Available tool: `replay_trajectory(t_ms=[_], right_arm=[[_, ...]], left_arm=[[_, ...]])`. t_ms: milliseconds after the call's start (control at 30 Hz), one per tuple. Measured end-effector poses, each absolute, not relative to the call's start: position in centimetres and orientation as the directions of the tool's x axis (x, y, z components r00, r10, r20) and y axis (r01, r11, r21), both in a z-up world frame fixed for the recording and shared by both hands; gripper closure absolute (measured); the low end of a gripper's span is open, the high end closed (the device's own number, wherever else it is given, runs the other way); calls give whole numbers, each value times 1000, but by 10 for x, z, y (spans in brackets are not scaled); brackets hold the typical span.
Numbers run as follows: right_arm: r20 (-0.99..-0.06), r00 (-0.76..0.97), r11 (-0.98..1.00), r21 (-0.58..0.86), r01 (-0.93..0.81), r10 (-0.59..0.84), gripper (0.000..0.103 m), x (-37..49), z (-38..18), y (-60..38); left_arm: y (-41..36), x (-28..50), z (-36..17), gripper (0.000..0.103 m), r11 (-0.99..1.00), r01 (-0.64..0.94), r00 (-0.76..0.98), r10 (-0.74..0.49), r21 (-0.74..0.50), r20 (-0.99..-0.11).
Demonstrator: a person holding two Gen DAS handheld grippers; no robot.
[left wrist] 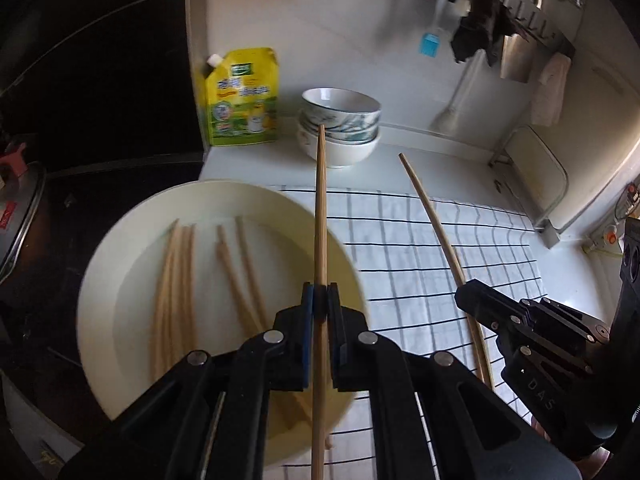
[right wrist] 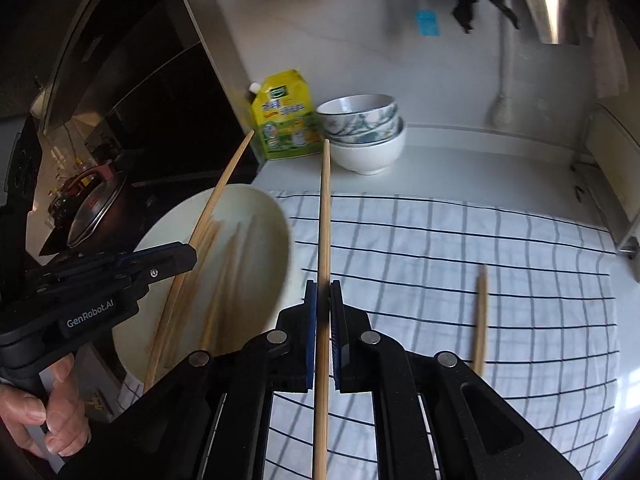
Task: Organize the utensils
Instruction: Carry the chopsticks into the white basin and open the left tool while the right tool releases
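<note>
From the left wrist, the left claw (left wrist: 320,292) is clamped on 1 slim, round wooden chopstick (left wrist: 321,208), which runs straight ahead above the rim of a smooth, round cream plate (left wrist: 120,248). About 6 loose chopsticks (left wrist: 176,280) lie in the plate. The plate sits on a white checked cloth (left wrist: 420,248) on the pale desk (left wrist: 432,148). Behind stand 3 stacked ceramic bowls (left wrist: 340,128) and 1 yellow pouch (left wrist: 242,96).

From the right wrist, the right claw (right wrist: 323,292) is squeezed on 1 chopstick (right wrist: 325,216) above the cloth's left edge. 1 blurred chopstick (right wrist: 481,316) appears over the cloth at the right. The left claw (right wrist: 182,258) grips its stick above the plate.
</note>
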State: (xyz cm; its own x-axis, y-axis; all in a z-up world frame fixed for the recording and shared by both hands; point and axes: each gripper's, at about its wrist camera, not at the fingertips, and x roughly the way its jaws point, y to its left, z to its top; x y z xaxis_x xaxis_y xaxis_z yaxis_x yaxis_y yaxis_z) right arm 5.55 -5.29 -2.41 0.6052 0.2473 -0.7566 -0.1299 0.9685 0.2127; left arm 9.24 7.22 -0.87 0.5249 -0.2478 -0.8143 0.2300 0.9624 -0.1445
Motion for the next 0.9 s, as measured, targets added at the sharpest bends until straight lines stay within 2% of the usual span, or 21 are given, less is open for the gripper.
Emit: replay_trajectory(t_ms=[233, 533, 567, 600, 633, 667, 900], right_arm=[[-799, 523, 955, 230, -190, 296, 97, 87, -50, 11], [-826, 474, 948, 218, -232, 306, 97, 111, -62, 51], [-830, 465, 946, 220, -238, 310, 93, 115, -63, 56], [-833, 463, 948, 212, -237, 302, 81, 117, -63, 59], [-834, 474, 955, 195, -225, 282, 74, 116, -61, 59], [-828, 490, 958, 188, -216, 273, 70, 115, -60, 58], [-827, 504, 967, 185, -174, 249, 70, 108, -56, 42]], left_arm=[[152, 105, -38, 96, 985, 124, 485, -166, -120, -859], [166, 115, -59, 95, 982, 128, 445, -184, -142, -876], [167, 116, -59, 89, 982, 124, 445, -182, -142, -877], [167, 118, -59, 82, 983, 119, 446, -181, -143, -876], [169, 118, -58, 65, 984, 113, 454, -177, -141, -873], [172, 118, -57, 54, 985, 106, 465, -169, -135, -869], [191, 118, -53, 50, 989, 64, 477, -145, -130, -867]])
